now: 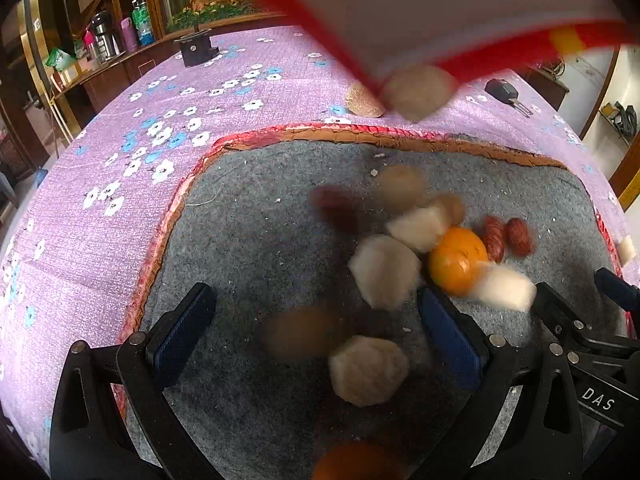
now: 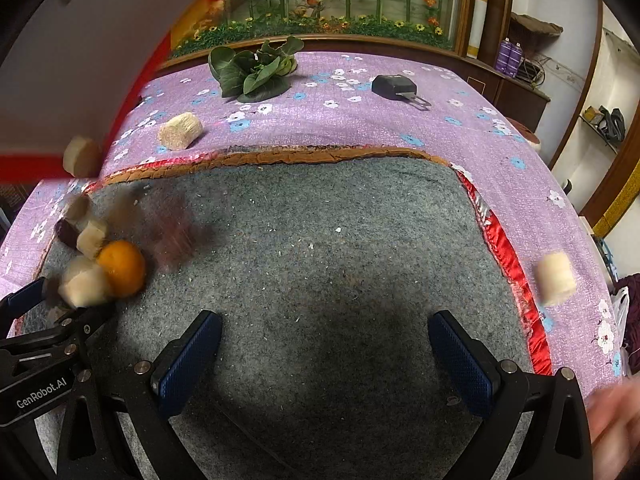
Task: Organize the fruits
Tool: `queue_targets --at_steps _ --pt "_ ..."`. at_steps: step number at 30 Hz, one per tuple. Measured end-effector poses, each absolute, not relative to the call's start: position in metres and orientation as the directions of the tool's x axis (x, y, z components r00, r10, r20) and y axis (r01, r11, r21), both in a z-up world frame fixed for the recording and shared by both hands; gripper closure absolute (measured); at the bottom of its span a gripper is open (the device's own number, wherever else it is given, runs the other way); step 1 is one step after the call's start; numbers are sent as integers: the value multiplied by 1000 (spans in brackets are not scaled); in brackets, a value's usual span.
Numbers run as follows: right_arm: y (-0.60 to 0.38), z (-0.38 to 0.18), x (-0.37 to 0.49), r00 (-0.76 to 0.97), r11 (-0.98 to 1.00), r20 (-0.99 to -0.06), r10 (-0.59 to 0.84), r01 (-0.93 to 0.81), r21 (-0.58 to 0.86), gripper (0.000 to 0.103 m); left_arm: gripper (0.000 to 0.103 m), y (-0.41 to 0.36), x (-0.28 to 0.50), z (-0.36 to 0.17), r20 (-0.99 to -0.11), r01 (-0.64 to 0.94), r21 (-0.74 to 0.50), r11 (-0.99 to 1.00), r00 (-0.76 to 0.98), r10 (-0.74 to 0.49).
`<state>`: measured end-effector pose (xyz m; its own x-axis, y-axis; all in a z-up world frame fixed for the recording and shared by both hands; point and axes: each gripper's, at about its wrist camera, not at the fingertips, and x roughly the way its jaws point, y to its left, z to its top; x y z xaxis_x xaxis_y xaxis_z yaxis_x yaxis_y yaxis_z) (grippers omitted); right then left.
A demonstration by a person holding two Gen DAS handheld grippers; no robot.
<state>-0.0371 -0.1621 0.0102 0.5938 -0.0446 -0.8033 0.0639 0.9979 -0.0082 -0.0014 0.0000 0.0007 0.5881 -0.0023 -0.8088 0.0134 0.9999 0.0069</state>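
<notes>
A red-rimmed white container [image 1: 440, 12] is tipped above the grey felt mat [image 1: 248, 240], and fruit pieces tumble out, many blurred. An orange [image 1: 458, 260], pale cut chunks [image 1: 384, 270], two red dates [image 1: 506, 238] and brown pieces [image 1: 400, 188] lie or fall on the mat. My left gripper [image 1: 316, 320] is open over the mat, with a pale chunk [image 1: 368, 370] between its fingers. My right gripper [image 2: 324, 356] is open and empty over bare mat [image 2: 320, 240]. The orange [image 2: 122, 266] and chunks [image 2: 86, 284] lie at its left, beside the left gripper's fingers [image 2: 24, 296].
The mat lies on a purple flowered cloth [image 2: 360, 120]. On the cloth are leafy greens [image 2: 256, 68], a corn-like piece [image 2: 180, 130], a black object [image 2: 394, 86] and a pale chunk [image 2: 556, 278] off the mat's right edge. A black stand [image 1: 196, 46] is far left.
</notes>
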Motion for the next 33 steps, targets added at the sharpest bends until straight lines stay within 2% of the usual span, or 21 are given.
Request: queue_targets --at_steps 33 --pt "-165 11 -36 593 998 -804 -43 64 -6 0 0 3 -1 2 -809 14 5 1000 588 -4"
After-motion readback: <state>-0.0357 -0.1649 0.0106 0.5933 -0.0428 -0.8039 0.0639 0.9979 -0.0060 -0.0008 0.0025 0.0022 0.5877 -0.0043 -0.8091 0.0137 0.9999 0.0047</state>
